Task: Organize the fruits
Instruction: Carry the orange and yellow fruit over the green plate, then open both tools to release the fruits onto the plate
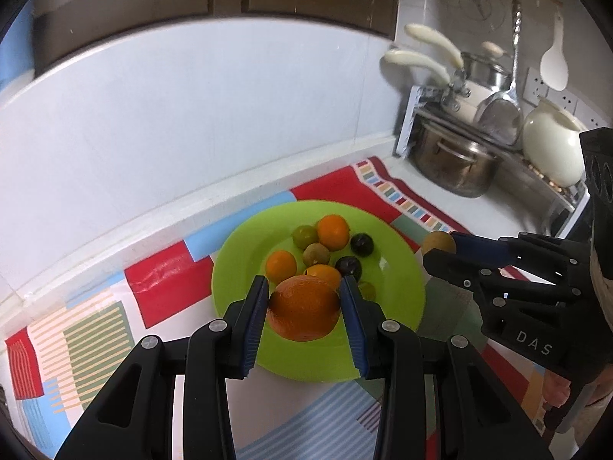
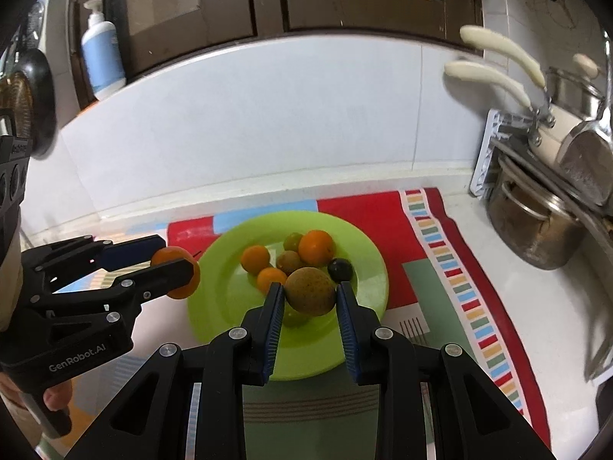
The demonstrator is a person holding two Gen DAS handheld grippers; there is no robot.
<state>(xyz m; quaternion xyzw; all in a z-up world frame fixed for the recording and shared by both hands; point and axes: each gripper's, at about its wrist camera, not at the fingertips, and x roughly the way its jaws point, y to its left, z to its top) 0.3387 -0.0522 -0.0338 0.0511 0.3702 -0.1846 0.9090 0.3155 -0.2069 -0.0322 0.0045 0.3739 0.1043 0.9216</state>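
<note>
Fruit in both tongs: my left tongs [image 1: 303, 308] are clamped on a big orange [image 1: 304, 308], pads on opposite sides so it can't roll out. Right tongs [image 2: 310, 295] pinch a brownish-green round fruit [image 2: 309, 290] the same way. Green plate [image 1: 398, 280] w/ small oranges, green and dark fruit sits on the bench just ahead of and below both tips, so I reckon both loads are headed there.

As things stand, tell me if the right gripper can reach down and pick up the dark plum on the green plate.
Probably not yet: the right gripper is shut on a brownish-green fruit, so its jaws are occupied. The dark plum lies uncovered on the green plate just beyond.
</note>
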